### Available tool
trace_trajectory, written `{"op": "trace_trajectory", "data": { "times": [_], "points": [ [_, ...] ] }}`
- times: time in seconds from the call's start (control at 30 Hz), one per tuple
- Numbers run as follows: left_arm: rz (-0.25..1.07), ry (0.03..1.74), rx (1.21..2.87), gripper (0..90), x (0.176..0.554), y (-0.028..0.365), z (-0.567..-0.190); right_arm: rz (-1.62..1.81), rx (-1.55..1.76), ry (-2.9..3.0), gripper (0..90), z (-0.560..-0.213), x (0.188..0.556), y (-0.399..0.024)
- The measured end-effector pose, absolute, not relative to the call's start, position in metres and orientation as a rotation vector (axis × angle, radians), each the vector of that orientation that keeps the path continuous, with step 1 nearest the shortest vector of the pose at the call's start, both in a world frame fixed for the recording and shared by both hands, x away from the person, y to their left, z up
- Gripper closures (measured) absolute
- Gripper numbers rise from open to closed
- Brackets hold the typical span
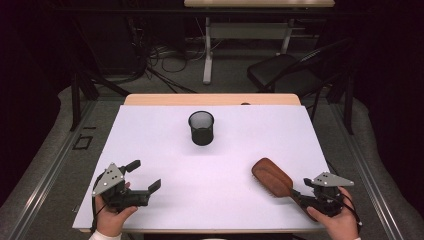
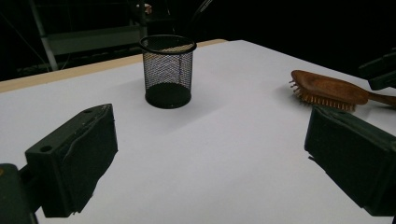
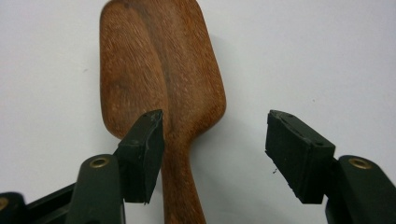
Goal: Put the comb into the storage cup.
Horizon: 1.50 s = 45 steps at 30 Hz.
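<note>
Hairbrush point(image 1: 271, 176) lies bristles-down at the near right of the white bench point(image 1: 220, 165), wooden back up, its handle running toward me and right into my right gripper point(image 1: 301, 196). From the right gripper view the jaws stand partly open around the brush's point(image 3: 161, 79) neck: the left pad sits against the handle's edge, or just beside it, while the right pad hangs well apart, so nothing is clamped yet. My left gripper point(image 1: 143, 176) waits at the near left, jaws wide and empty, pointing across the bench at the black mesh cup point(image 1: 201, 128), which stands upright near the middle, toward the far side. In the left gripper view the cup point(image 2: 167, 70) is well ahead and the brush point(image 2: 327, 88) lies off to the right. Now the worry: the handle sits off-centre between my jaws, so as I see it, closing from here would let one pad shove the handle sideways before the other arrives, and the brush could swivel on its bristles or skid across the smooth sheet. A pinch this far back on a tapering handle could also let the heavy head droop on lifting. As for writing, I find no brand, label or lettering on brush, cup or bench.
</note>
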<state>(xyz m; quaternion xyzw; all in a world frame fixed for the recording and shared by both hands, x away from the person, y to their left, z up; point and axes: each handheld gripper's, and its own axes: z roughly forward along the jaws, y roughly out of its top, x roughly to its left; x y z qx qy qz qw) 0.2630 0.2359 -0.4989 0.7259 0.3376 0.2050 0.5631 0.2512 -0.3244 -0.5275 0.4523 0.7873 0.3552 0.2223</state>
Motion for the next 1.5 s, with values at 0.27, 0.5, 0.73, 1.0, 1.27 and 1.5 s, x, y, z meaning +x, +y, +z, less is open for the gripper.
{"op": "trace_trajectory", "data": {
  "times": [0.27,0.5,0.73,1.0,1.27,1.5],
  "points": [
    [0.484,0.791,1.712,2.6,0.263,0.236,-0.499,0.974,1.274,2.227,42.3,-0.527,0.252,-0.329],
    [0.484,0.793,1.71,2.6,0.263,0.236,-0.499,0.922,1.204,2.302,47.3,-0.529,0.252,-0.325],
    [0.484,0.792,1.711,2.6,0.263,0.236,-0.499,0.893,1.16,2.358,50.2,-0.533,0.252,-0.319],
    [0.487,0.791,1.715,2.6,0.263,0.235,-0.499,0.89,1.165,2.398,53.6,-0.534,0.253,-0.316],
    [0.486,0.791,1.715,2.6,0.263,0.235,-0.499,0.832,1.168,2.43,56.0,-0.538,0.255,-0.313],
    [0.483,0.789,1.717,2.5,0.263,0.235,-0.499,0.83,1.185,2.44,58.9,-0.542,0.258,-0.314]
  ]
}}
